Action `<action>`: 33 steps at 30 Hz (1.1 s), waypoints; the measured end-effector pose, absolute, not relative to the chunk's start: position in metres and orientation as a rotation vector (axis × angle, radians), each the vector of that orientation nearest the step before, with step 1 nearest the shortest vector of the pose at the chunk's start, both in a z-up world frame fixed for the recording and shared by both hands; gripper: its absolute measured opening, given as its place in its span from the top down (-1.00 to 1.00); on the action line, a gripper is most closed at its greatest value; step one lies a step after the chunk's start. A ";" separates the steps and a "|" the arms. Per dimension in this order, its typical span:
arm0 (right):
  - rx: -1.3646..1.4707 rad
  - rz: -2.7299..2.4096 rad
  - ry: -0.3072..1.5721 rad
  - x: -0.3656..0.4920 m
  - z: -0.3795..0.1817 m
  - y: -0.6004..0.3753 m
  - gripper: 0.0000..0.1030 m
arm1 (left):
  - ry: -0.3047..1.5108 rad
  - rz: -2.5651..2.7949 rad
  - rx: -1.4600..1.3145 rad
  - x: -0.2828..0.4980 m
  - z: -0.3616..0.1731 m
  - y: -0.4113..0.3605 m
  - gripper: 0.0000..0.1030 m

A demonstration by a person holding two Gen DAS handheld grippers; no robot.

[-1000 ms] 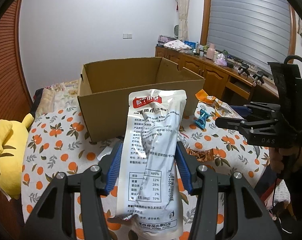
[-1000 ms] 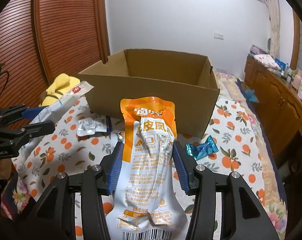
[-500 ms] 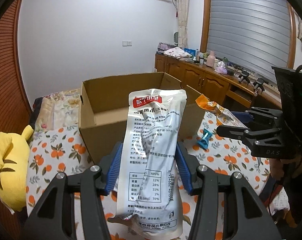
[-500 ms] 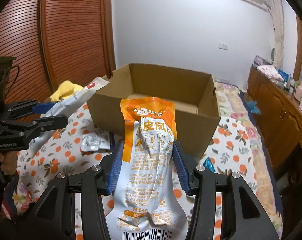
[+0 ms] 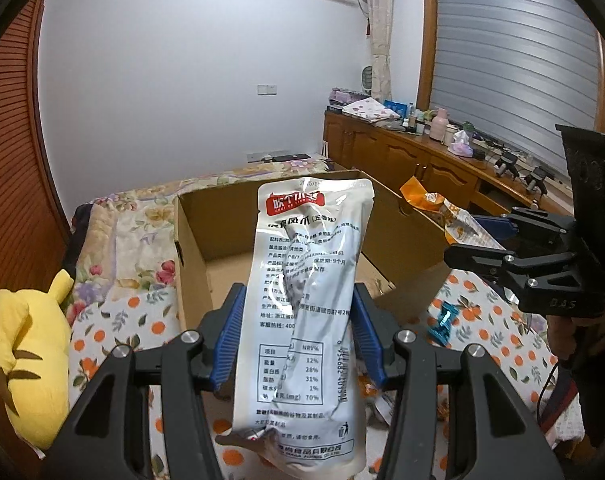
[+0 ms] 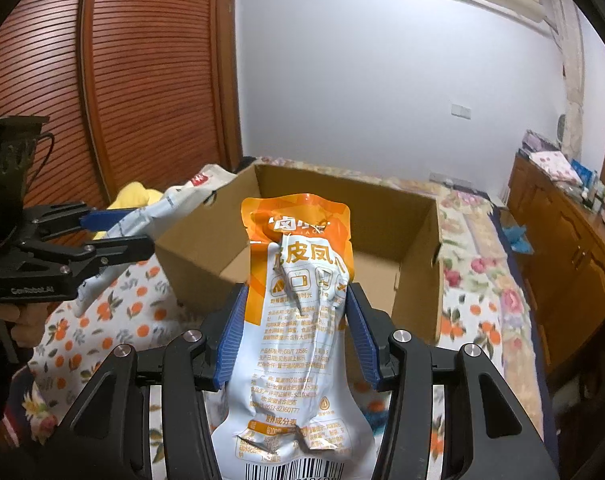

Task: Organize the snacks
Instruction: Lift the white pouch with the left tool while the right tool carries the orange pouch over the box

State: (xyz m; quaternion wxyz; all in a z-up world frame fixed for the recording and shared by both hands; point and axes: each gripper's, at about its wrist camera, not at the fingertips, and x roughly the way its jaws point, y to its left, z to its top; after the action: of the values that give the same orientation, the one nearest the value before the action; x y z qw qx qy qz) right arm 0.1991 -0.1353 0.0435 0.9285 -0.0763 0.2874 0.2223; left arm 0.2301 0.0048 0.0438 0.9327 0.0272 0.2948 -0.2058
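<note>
Crinkly and light, the silver-white foil snack pouch (image 5: 306, 300) sat clamped mid-body in the left claw (image 5: 298, 340) and the orange-and-white foil snack pouch (image 6: 298, 320) likewise in the right claw (image 6: 294, 336), the open brown cardboard box (image 6: 418, 276) just ahead.

An orange-print bedspread (image 5: 102, 332) carries a cardboard box (image 5: 190, 264), yellow plush (image 5: 30, 360) and blue candy (image 5: 444, 322).

1. White pouch (image 5: 302, 300): glossy, crinkled plastic film.
2. Orange pouch (image 6: 306, 312): the same shiny film.
3. Box (image 6: 382, 216): matt brown cardboard.
4. Bedsheet (image 5: 482, 328): printed cloth.
5. Cabinet (image 5: 402, 160), at 2 o'clock in the left view: varnished wood.
6. Toy (image 5: 26, 364): yellow plush.
</note>
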 end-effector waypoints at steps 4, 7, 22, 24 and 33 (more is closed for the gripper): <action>-0.166 0.468 0.583 0.219 0.046 -0.133 0.02 | 0.610 -0.413 0.064 0.249 0.045 0.003 0.01; -0.177 0.476 0.582 0.235 0.047 -0.129 0.03 | 0.616 -0.408 0.069 0.264 0.045 0.002 0.01; -0.214 0.475 0.596 0.299 0.035 -0.116 0.02 | 0.675 -0.379 0.095 0.322 0.030 -0.007 -0.01; -0.218 0.470 0.603 0.304 0.032 -0.114 0.02 | 0.684 -0.376 0.096 0.327 0.026 -0.009 -0.02; -0.245 0.448 0.635 0.316 0.018 -0.106 0.02 | 0.709 -0.363 0.096 0.341 0.016 -0.009 -0.10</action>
State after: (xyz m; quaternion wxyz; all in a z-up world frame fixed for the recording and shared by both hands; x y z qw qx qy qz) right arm 0.3159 -0.1059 0.0176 0.9182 -0.1189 0.3088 0.2177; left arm 0.3407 -0.0093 0.0155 0.9206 0.0469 0.3450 -0.1768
